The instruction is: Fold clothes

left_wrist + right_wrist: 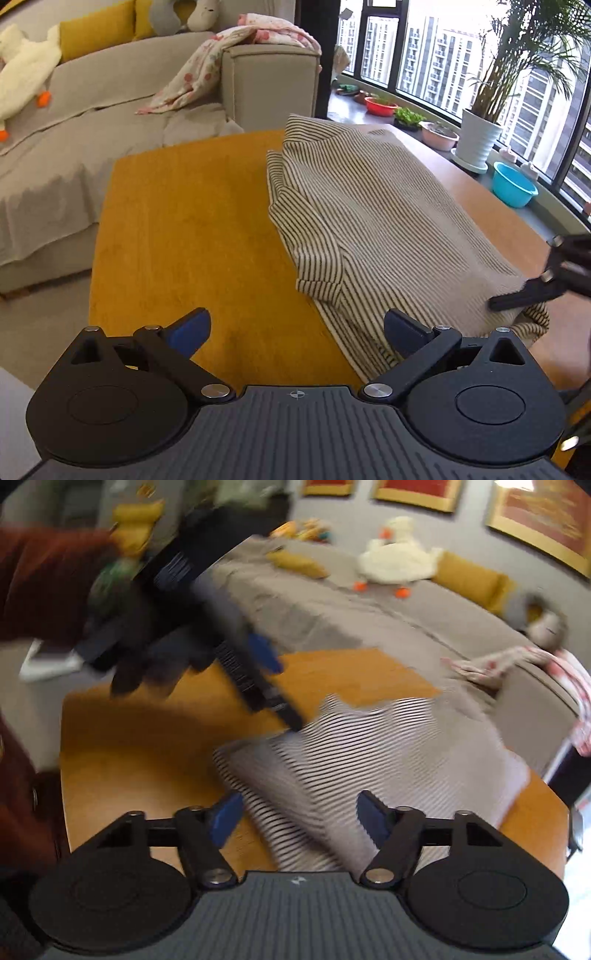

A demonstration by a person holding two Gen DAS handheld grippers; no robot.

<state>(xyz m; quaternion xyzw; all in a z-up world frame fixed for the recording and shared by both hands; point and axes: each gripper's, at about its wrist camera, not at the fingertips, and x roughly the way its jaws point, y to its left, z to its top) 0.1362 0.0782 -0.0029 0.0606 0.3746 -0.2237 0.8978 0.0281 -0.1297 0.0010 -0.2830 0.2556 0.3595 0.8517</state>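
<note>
A beige shirt with thin dark stripes lies folded into a thick stack on the right half of the yellow table. My left gripper is open above the table, its right pad at the shirt's near left edge and nothing between the pads. One dark finger of my right gripper rests at the shirt's near right corner. In the blurred right wrist view my right gripper stands open over the shirt, pads apart and not pressing on the cloth. My left gripper, in a dark gloved hand, shows beyond.
A grey sofa behind the table holds a pink floral blanket, a white plush duck and yellow cushions. On the windowsill at right stand a white plant pot and a blue basin. A dark red sleeve shows at left.
</note>
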